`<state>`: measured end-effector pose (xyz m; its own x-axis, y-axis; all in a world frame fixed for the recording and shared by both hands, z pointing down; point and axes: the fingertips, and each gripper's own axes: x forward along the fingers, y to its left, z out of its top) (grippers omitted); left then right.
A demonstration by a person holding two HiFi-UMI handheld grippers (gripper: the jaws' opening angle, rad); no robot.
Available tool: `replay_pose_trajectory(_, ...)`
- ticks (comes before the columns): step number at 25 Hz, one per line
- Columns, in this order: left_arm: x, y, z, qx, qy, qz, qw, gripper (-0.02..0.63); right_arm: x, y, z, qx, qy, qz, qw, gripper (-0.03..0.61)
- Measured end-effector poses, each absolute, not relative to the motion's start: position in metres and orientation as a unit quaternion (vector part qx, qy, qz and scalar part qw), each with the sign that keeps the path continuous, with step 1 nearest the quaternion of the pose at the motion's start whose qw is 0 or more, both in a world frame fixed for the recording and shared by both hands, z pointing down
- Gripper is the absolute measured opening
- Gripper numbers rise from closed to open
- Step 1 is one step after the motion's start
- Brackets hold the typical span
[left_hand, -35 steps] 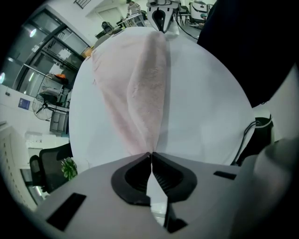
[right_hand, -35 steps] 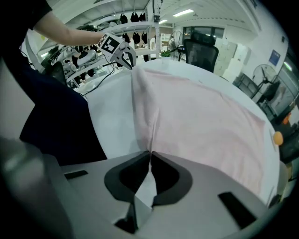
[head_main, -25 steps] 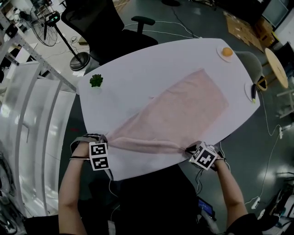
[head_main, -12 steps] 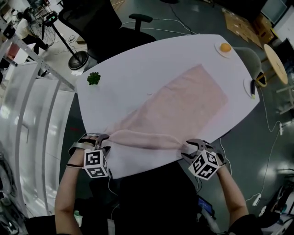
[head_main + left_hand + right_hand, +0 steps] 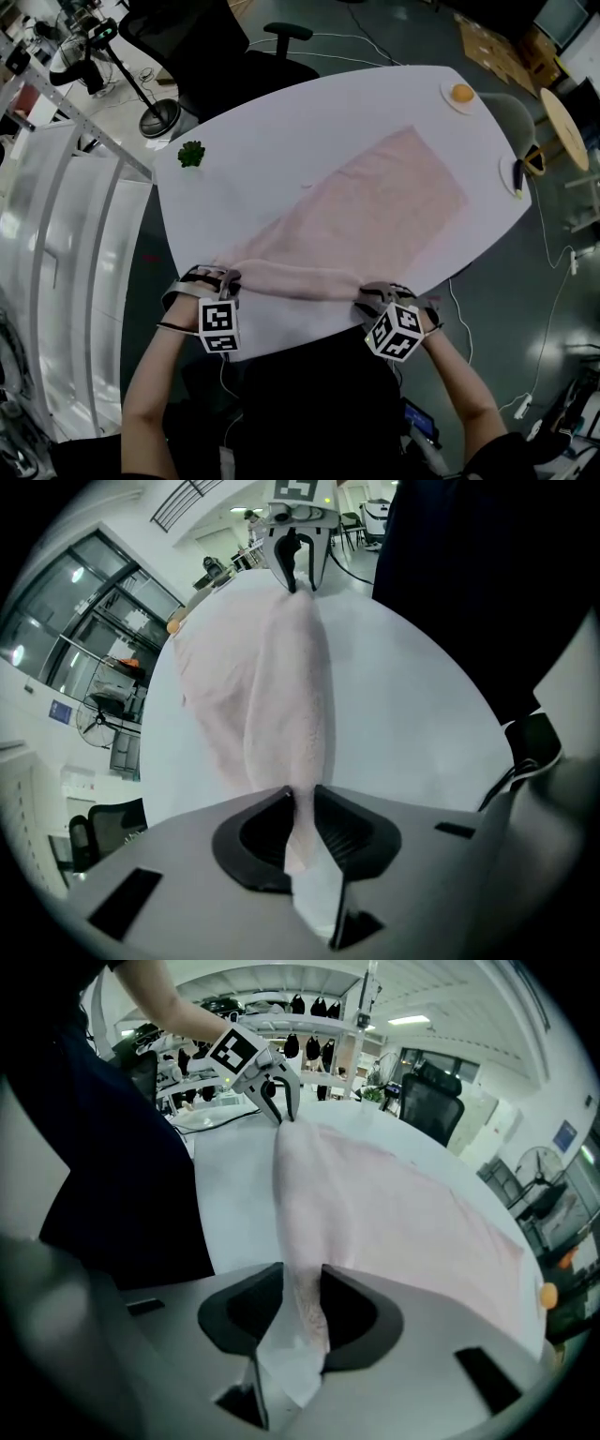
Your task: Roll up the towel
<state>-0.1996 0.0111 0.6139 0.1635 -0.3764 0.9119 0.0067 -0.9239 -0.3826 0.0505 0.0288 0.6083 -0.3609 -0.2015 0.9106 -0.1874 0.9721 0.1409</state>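
Where the towel is: the pale pink terry towel (image 5: 375,211) lies flat on the white oval table (image 5: 281,122), running away from us. Its near end is gathered into a thin roll (image 5: 295,279) along the table's near edge.

Left tongs (image 5: 228,278): they've just been closing and now they're clenched on the left end of the roll, with the fabric pinched between the pads (image 5: 298,803).

Right tongs (image 5: 371,293): same deal, just been closing, now clamped on the right end with cloth squeezed in the gap (image 5: 302,1283).

Step we reckon we're on: getting a fresh bite on both ends for the next turn of the roll.

How we'd do it well:
- Turn both wrists together and by the same amount, or the roll goes cone-shaped.
- Keep a bit of stretch between the two tongs so the middle doesn't sag.
- Bite only the roll, not the flat layer under it.
- Roll away from us, towards the far end, because the near edge is close enough that the roll could slip off.

Count, towels: one, partly rolled.
Count, tongs: two, each with its marker cube.
Count, small white plates: two at the far right, one carrying an orange fruit (image 5: 460,94), the other (image 5: 514,176) with something we can't make out.
Count, little green plants (image 5: 191,153): one, well apart from the towel.
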Motion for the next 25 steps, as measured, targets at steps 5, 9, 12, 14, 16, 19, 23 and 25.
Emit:
replay_pose_trajectory(5,-0.2,0.011,0.613,-0.743,0.115,-0.642,0.151,0.034,0.054,0.025,0.602,0.12,-0.824,-0.014,0.554,0.029)
replay_pose_trajectory(9,-0.201,0.011,0.599,-0.752,0.112,-0.636,0.127,0.032,0.055,0.027,0.591,0.102,-0.83,0.022,0.548,0.026)
replay_pose_trajectory(12,-0.202,0.008,0.589,-0.763,0.103,-0.631,0.096,0.032,0.054,0.022,0.582,0.087,-0.834,0.064,0.541,0.026)
replay_pose_trajectory(14,-0.203,0.003,0.585,-0.765,0.096,-0.632,0.08,0.032,0.055,0.016,0.58,0.078,-0.835,0.097,0.536,0.026)
replay_pose_trajectory(16,-0.203,-0.006,0.583,-0.763,0.091,-0.636,0.074,0.032,0.056,0.008,0.579,0.07,-0.836,0.127,0.53,0.026)
replay_pose_trajectory(19,-0.203,-0.024,0.582,-0.758,0.086,-0.643,0.068,0.032,0.056,-0.011,0.576,0.069,-0.838,0.154,0.518,0.026)
replay_pose_trajectory(23,-0.201,-0.051,0.582,-0.753,0.088,-0.649,0.058,0.032,0.057,-0.04,0.573,0.079,-0.838,0.163,0.514,0.028)
replay_pose_trajectory(25,-0.2,-0.066,0.583,-0.751,0.096,-0.651,0.054,0.032,0.061,-0.051,0.58,0.084,-0.834,0.166,0.519,0.028)
